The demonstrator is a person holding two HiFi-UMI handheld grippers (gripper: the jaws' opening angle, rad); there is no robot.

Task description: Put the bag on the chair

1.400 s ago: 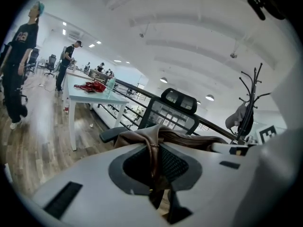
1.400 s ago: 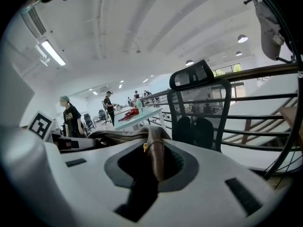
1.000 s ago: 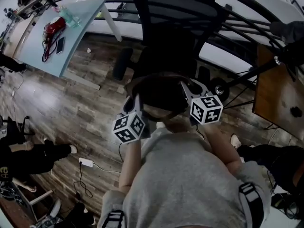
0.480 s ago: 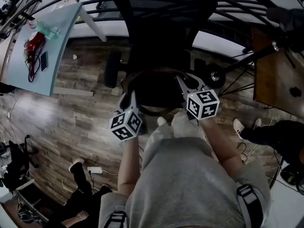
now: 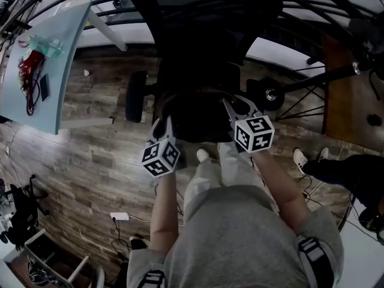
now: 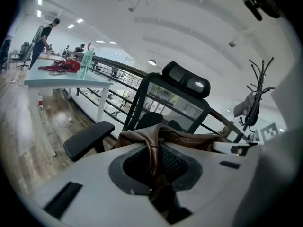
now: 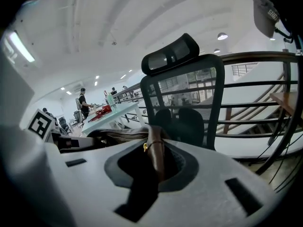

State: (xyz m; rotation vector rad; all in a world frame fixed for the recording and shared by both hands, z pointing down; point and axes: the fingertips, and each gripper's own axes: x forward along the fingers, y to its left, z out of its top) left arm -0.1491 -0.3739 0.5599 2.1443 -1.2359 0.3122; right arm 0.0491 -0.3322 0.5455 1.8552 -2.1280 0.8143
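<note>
A dark brown leather bag (image 5: 193, 114) hangs between my two grippers, just in front of the black office chair (image 5: 201, 35) and over its seat. My left gripper (image 5: 162, 126) is shut on one brown strap (image 6: 152, 150). My right gripper (image 5: 231, 108) is shut on the other strap (image 7: 156, 151), next to a small gold ring (image 7: 145, 146). The left gripper view shows the bag's folded top (image 6: 184, 138) before the chair's mesh back (image 6: 173, 105), with an armrest (image 6: 89, 137) at the left. The same chair back (image 7: 189, 98) fills the middle of the right gripper view.
A pale table (image 5: 42, 92) with a red item, a bottle and a phone stands at the left. A wooden table (image 5: 354, 116) is at the right, and a railing (image 5: 312, 11) runs behind the chair. A coat rack (image 6: 258, 91) stands to its right. A power strip (image 5: 120, 216) lies on the floor.
Both grippers have carried the bag down and forward toward the chair's seat. The chair now sits nearer and more central in the head view.
</note>
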